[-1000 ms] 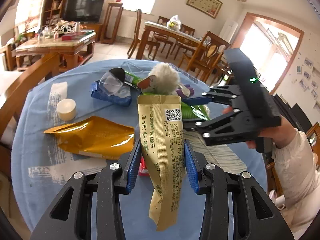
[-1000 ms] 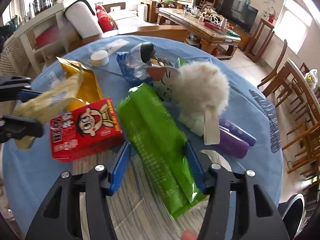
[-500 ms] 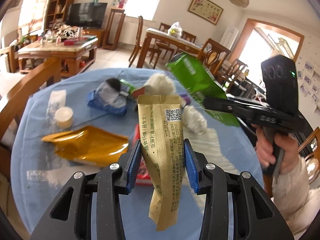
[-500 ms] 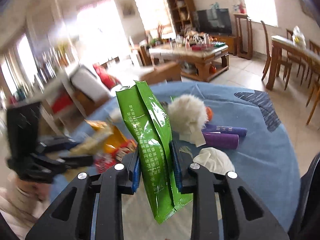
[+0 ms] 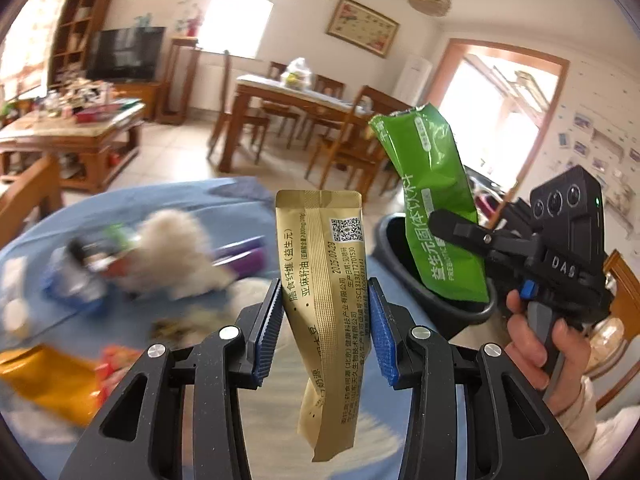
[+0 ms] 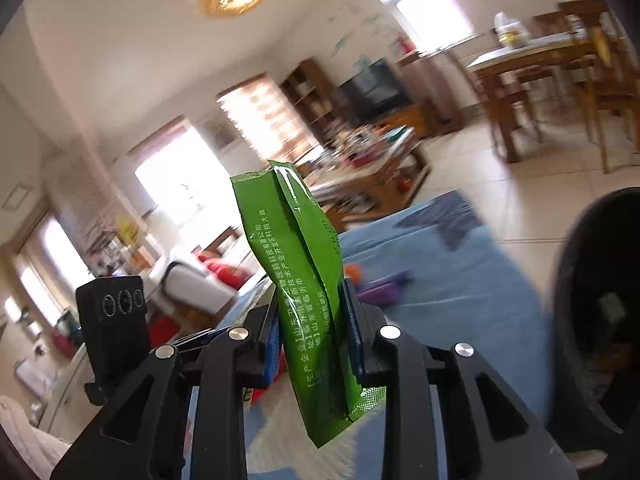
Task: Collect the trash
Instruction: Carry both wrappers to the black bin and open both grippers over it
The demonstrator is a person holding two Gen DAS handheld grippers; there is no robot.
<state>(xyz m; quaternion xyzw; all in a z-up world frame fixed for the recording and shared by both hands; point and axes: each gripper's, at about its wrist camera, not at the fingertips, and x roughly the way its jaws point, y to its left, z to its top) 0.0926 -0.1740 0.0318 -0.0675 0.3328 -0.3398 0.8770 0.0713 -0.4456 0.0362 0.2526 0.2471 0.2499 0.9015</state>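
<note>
My left gripper (image 5: 324,328) is shut on a gold snack pouch (image 5: 324,300), which stands upright between the blue pads above the blue-clothed table (image 5: 192,208). My right gripper (image 6: 310,336) is shut on a green snack bag (image 6: 300,280). The left wrist view shows that green bag (image 5: 436,208) held in the air over a dark round bin (image 5: 460,304) beside the table's right edge. The same bin (image 6: 592,320) fills the right side of the right wrist view.
On the table lie a white fluffy toy (image 5: 176,248), purple tubes (image 5: 244,256), a blue packet (image 5: 76,284), an orange bag (image 5: 48,384) and a red pack (image 5: 116,360), all blurred. Dining chairs (image 5: 344,148) and a wooden table stand behind. A hand (image 5: 532,340) grips the right tool.
The right gripper closed on the green bag, lifted it off the table and carried it right, over the bin. The left gripper swung right with the gold pouch still held.
</note>
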